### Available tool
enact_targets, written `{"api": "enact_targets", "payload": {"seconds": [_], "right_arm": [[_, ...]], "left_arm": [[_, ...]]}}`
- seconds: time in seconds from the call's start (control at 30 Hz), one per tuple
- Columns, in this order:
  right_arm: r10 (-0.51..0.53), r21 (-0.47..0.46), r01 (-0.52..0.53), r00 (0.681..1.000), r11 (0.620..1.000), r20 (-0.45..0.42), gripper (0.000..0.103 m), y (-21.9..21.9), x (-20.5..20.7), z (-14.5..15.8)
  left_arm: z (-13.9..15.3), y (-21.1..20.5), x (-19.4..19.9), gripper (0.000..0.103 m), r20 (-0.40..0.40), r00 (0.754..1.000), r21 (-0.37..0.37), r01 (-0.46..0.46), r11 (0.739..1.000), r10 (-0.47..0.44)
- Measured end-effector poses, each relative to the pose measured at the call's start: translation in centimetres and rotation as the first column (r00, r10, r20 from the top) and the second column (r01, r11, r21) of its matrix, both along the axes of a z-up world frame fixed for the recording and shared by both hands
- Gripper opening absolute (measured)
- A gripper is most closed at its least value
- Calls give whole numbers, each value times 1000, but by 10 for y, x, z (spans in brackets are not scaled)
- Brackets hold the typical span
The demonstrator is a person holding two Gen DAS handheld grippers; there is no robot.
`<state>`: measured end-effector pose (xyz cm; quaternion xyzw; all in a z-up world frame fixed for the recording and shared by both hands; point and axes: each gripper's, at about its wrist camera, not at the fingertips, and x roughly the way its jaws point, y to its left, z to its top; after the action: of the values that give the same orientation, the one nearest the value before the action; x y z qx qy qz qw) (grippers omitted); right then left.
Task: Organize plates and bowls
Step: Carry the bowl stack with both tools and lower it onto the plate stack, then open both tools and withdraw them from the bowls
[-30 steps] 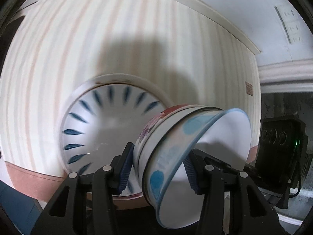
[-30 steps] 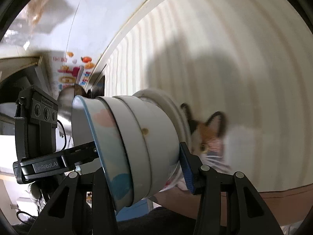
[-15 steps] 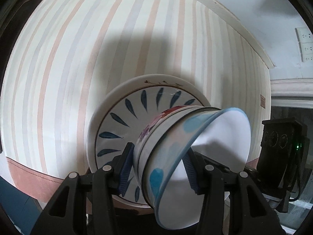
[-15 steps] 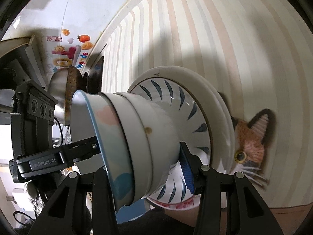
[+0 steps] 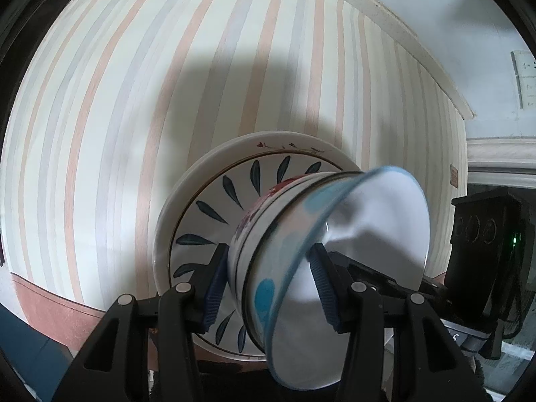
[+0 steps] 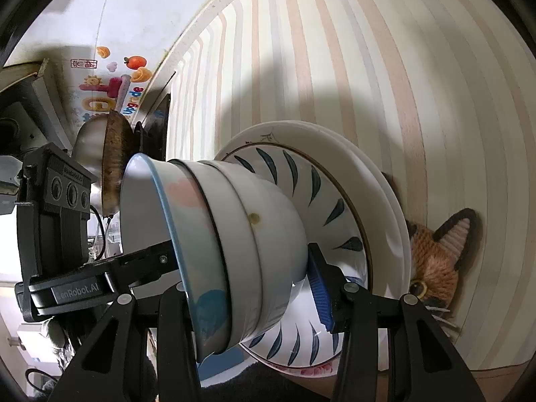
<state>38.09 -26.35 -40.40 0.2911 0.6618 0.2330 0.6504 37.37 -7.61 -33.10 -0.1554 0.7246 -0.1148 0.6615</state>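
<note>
Both grippers clamp the same stack of bowls from opposite sides, and the stack hangs above a pile of plates on the striped tablecloth.

In the left wrist view the left gripper has its blue pads pressed on either side of the stack near its base, one pad against the flowered bowl at about 9 o'clock and the other inside the blue-rimmed top bowl at 3 o'clock. The right gripper grips the stack across the opposite wall; its far pad sits at 3 o'clock against the bottom bowl, while its near finger is hidden behind the rims. The other gripper's body shows at 9 o'clock in that view.

The bowls are nested, at least three deep. The stack appears tilted relative to the leaf-patterned plate behind it. Whether the bottom bowl touches the plate yet cannot be told; it looks very close.

As I judge it, the step in hand is setting the bowl stack down at the middle of the plate pile. The next move calls for levelling the stack so its foot meets the plate flat, lowering both hands together, then spreading the grippers only once the weight rests. Letting go unevenly could tip the bowls.

A knitted cat lies on the table at 3 o'clock, just beside the plates.
</note>
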Motion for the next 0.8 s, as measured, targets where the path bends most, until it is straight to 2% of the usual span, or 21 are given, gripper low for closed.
{"api": "enact_targets", "payload": {"seconds": [0.17,0.33,0.53,0.73,0.77,0.8], "right_arm": [[-12,-6,12,999,1000,-38,51,2,0,-3],[-17,-51,16,1000,999,-23,51,2,-3,5],[-8,-156,18,998,988,62,51,-2,-5,40],[9,-274,33,989,961,151,51,-5,-22,81],[8,-295,40,987,955,161,53,-6,-27,87],[12,-315,43,985,948,171,59,-6,-31,94]], "left_arm": [[3,-4,-1,46,11,1000,2,14,1000,-14],[14,-6,-5,46,49,999,27,21,999,-22],[42,-3,-16,46,146,988,128,28,991,-47],[77,1,-35,46,262,962,232,7,973,-69],[83,3,-39,46,281,957,241,1,970,-71],[88,5,-45,47,300,951,252,-1,968,-77]]}}
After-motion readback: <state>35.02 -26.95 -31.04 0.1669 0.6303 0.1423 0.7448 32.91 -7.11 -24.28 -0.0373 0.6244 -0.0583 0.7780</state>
